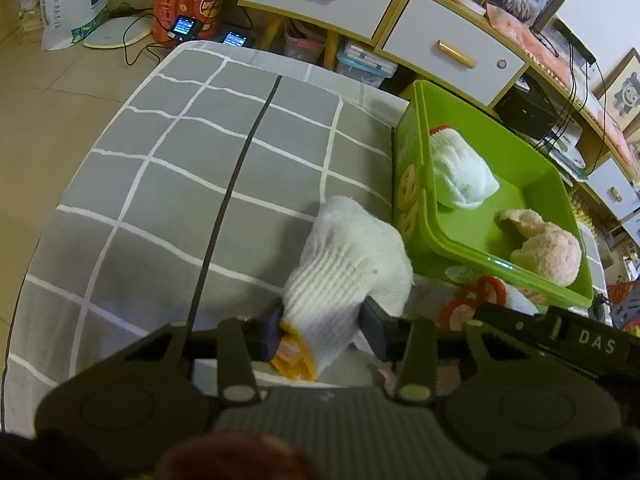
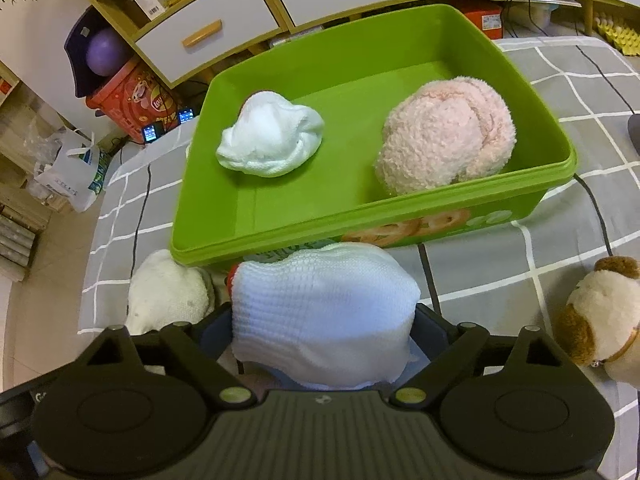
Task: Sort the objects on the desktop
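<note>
Your left gripper (image 1: 322, 330) is clamped on a white glove (image 1: 348, 268) with a yellow cuff, just beside the green bin (image 1: 420, 152). Your right gripper (image 2: 322, 344) straddles another white bundle (image 2: 324, 312), which covers both pads, so you can't tell whether they press it. In the bin lie a white roll (image 2: 270, 140) and a pink roll (image 2: 446, 136).
</note>
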Demonstrator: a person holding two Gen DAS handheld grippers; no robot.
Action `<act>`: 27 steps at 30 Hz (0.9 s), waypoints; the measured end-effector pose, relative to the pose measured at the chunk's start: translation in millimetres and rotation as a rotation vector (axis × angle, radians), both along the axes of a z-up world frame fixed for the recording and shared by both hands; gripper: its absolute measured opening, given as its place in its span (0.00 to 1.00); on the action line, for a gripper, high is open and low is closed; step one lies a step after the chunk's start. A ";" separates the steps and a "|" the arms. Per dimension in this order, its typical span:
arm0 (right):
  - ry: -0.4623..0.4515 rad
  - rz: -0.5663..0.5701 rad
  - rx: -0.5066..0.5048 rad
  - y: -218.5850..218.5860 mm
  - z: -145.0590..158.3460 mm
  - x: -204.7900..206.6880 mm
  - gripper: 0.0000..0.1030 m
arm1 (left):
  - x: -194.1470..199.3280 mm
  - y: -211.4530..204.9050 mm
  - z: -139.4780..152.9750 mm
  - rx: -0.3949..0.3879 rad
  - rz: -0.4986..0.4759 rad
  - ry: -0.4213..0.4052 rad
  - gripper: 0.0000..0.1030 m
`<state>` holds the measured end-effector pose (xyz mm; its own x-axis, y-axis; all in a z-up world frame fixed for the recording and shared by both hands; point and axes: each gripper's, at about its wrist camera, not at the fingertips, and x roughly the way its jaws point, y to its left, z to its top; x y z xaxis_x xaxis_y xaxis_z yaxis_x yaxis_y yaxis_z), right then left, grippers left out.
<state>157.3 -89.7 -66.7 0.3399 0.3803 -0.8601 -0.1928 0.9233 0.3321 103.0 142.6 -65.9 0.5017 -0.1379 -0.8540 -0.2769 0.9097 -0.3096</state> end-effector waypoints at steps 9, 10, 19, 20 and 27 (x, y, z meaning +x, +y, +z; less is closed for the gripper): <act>-0.026 0.010 0.013 -11.1 14.9 -2.5 0.89 | -5.9 5.7 8.5 -0.009 0.043 -0.007 0.36; -0.028 0.009 0.015 -12.9 16.3 -2.6 0.89 | -6.9 6.1 10.0 -0.006 0.046 -0.010 0.36; -0.057 -0.004 0.027 -32.7 30.2 -7.8 0.89 | -14.5 11.8 21.0 -0.013 0.076 -0.037 0.36; -0.060 -0.007 0.031 -36.2 31.9 -8.2 0.89 | -15.5 12.9 22.2 -0.018 0.079 -0.041 0.36; -0.070 -0.032 0.049 -63.1 43.1 -10.9 0.89 | -21.9 19.5 33.6 -0.054 0.105 -0.083 0.36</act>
<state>146.4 -152.8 -23.6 0.4113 0.4094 -0.8144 -0.1878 0.9124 0.3638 81.2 162.1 -32.3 0.5848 -0.1259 -0.8014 -0.3409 0.8582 -0.3836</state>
